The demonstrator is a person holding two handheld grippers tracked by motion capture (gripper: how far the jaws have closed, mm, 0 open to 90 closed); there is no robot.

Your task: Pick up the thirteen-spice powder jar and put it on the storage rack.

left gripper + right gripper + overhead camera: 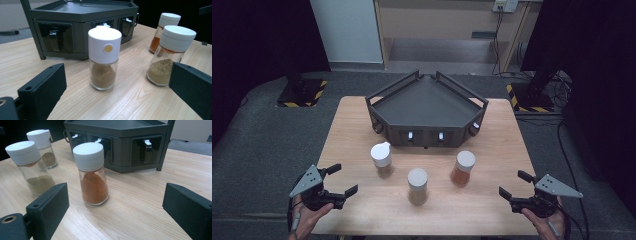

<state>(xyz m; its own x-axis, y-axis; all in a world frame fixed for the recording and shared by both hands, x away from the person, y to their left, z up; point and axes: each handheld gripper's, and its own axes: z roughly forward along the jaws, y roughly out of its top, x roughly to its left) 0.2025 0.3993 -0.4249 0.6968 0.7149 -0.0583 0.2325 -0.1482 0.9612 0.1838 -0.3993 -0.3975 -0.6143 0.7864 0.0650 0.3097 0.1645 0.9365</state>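
Two grippers, left [341,179] and right [512,184], low in frame, jaws wide apart, holding nothing; three spice jars [417,185] standing mid-table between them; dark rack [427,107] beyond, upper centre.

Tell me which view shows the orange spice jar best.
The right gripper view: the orange spice jar stands close and sharp, unblocked. In the left gripper view it sits far back, partly hidden by the tan jar. The high view shows it small and blurred.
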